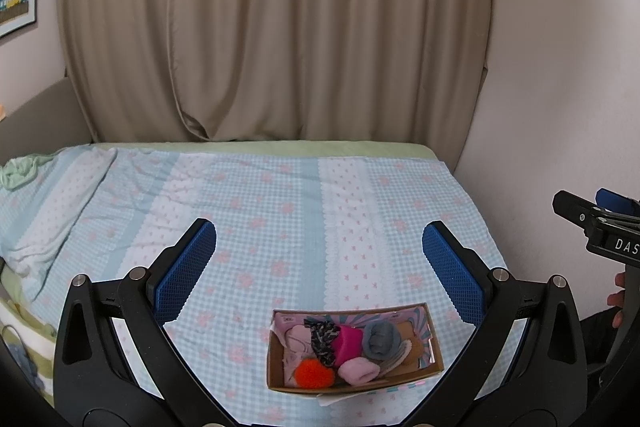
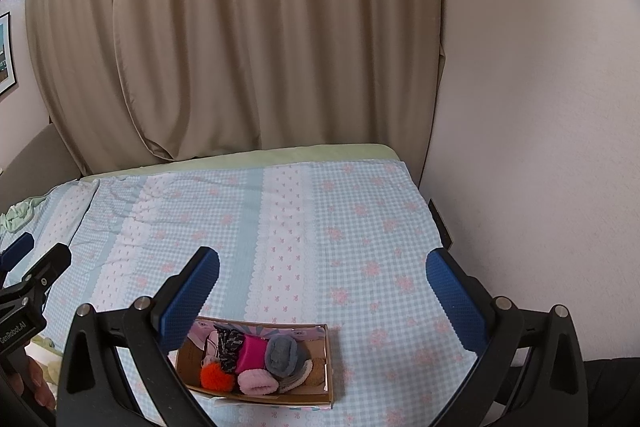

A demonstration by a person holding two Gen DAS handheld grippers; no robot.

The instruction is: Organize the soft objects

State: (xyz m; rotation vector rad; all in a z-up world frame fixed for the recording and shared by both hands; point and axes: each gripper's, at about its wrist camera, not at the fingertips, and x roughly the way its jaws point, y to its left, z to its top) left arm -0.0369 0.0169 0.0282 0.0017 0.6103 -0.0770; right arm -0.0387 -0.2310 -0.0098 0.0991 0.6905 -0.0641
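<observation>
A shallow cardboard box [image 1: 275, 361] [image 2: 329, 367] sits on the near part of a bed. It holds several rolled soft items: a bright pink roll [image 1: 348, 343] [image 2: 253, 350], a grey roll [image 1: 380, 341] [image 2: 281, 354], a pale pink roll [image 1: 358, 371] [image 2: 258, 381], an orange fluffy one [image 1: 314, 374] [image 2: 215, 375] and a black-and-white patterned one [image 1: 323, 337] [image 2: 229, 345]. My left gripper [image 1: 320, 259] hangs open above the box, empty. My right gripper [image 2: 322, 283] is open too, above and right of the box, holding nothing.
The bed carries a light-blue checked sheet with pink flowers [image 1: 280, 211] [image 2: 360, 227]. Beige curtains [image 1: 280, 27] hang behind it and a white wall [image 2: 540, 107] borders its right side. Crumpled green cloth [image 1: 18, 173] lies at the far left. A hand [image 1: 618, 293] holds the right gripper's handle.
</observation>
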